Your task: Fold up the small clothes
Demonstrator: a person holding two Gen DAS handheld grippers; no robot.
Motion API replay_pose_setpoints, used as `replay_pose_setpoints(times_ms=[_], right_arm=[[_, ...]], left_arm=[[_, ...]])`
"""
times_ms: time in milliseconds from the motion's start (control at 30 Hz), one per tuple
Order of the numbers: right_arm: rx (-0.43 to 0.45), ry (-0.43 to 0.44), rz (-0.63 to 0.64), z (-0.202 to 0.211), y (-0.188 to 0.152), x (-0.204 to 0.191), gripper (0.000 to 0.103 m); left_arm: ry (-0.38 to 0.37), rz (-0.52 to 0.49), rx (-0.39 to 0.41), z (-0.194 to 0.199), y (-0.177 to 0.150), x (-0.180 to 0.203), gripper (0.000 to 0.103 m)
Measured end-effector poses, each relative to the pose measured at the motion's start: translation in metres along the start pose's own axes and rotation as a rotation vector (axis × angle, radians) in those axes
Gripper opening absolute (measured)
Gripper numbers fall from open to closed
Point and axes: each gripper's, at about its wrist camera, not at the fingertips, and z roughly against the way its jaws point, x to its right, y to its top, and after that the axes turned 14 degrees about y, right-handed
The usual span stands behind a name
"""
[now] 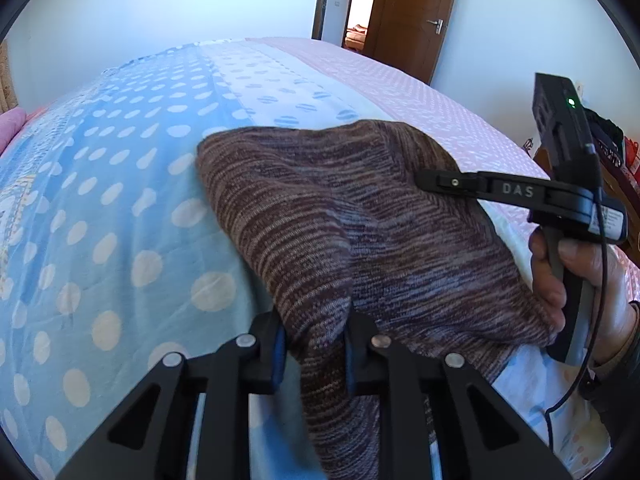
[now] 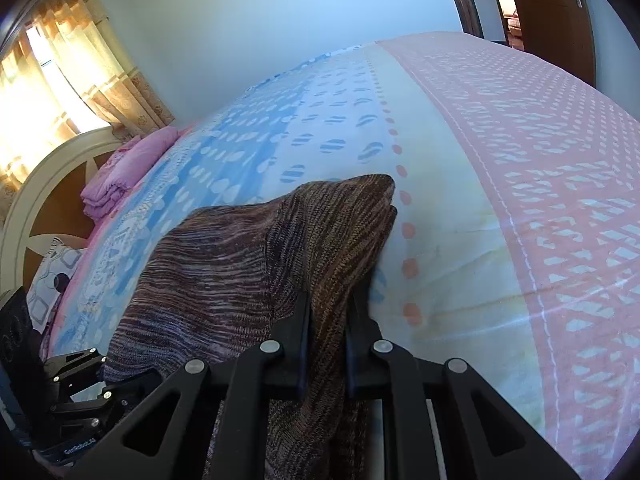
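A brown and purple striped knit garment (image 1: pixel 360 232) lies bunched on the bed, its near edge lifted. My left gripper (image 1: pixel 316 344) is shut on a fold of its near left edge. My right gripper (image 2: pixel 326 328) is shut on the garment (image 2: pixel 248 264) at its near right edge; the cloth runs up between both pairs of fingers. The right gripper's body shows in the left wrist view (image 1: pixel 560 196), held by a hand. The left gripper's body shows low left in the right wrist view (image 2: pixel 88 384).
The bed has a blue polka-dot cover (image 1: pixel 112 208) with a pink patterned band (image 2: pixel 560 184) on the right. Folded pink bedding (image 2: pixel 128 168) and a headboard (image 2: pixel 44 184) are at the far left. A brown door (image 1: pixel 416 12) stands behind the bed.
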Motion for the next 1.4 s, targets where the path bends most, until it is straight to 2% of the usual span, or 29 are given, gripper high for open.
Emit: replay_pose_setpoints(times_ms=[200,533,800,1400], right_arm=[[0.036,0.064,0.006,0.020,-0.002,-0.022,0.013],[0.026,0.128,0.039,0.027,-0.028,-0.076,0.013],[0.006,0.176,0.069,0.017,-0.046,-0.120,0.013],[-0.050,0.304,0.139,-0.028,-0.065,-0.212,0.013]], left_arm=[[-0.014,0.005,0.016,0.021,-0.002,-0.007,0.022],[-0.001,0.039,0.034,0.060,-0.027,-0.034,0.022],[0.028,0.083,0.071,0.088,-0.050,-0.065,0.022],[0.116,0.206,0.090,0.133,-0.106,-0.134,0.022]])
